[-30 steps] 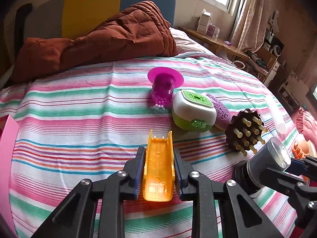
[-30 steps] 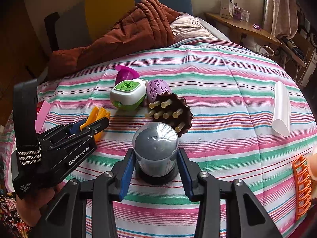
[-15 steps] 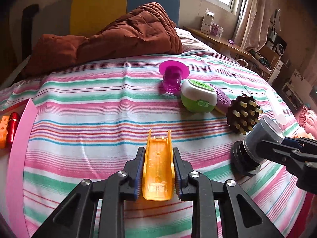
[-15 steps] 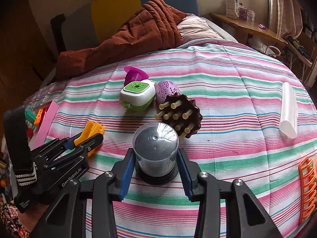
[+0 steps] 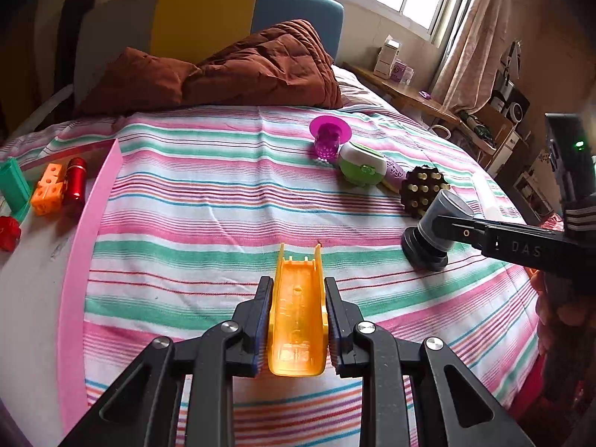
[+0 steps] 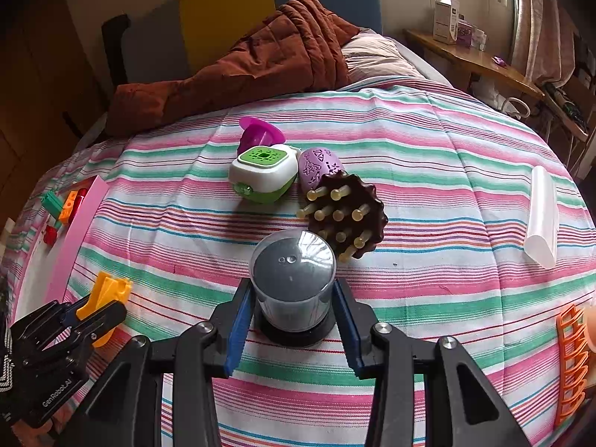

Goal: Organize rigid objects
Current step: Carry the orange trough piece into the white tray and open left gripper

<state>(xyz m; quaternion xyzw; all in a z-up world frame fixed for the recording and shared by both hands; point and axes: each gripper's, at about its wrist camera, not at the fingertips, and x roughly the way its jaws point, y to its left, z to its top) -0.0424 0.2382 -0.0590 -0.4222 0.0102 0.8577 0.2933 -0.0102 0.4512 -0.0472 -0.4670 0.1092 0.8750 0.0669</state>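
Left tool (image 5: 298,316) clamped on orange plastic channel (image 5: 298,316), long axis running straight ahead, open end pointing away toward brown quilt (image 5: 238,70), held above striped bedsheet (image 5: 208,201). Left of it, pink tray edge (image 5: 85,246), with red cylinder (image 5: 75,182), orange cube block (image 5: 48,190) and green piece (image 5: 13,186) beyond. Ahead right, magenta cup (image 5: 329,138), green-and-white box (image 5: 362,164), brown peg brush (image 5: 424,188) in a row. Far right, right tool (image 5: 458,227) gripping grey jar (image 5: 434,227).

Right tool (image 6: 292,309) closed on grey jar (image 6: 292,279), upright, lid facing camera, dark base on bedsheet (image 6: 428,171). Just beyond, nearly touching, brown peg brush (image 6: 348,212), pegs pointing toward jar; behind it purple patterned egg (image 6: 318,167) and green-and-white box (image 6: 262,173). White tube (image 6: 542,216) well apart at right, lying lengthwise away. Orange rack (image 6: 570,357) at right edge. Left tool (image 6: 89,313) low left, orange channel (image 6: 106,290) pinched inside.
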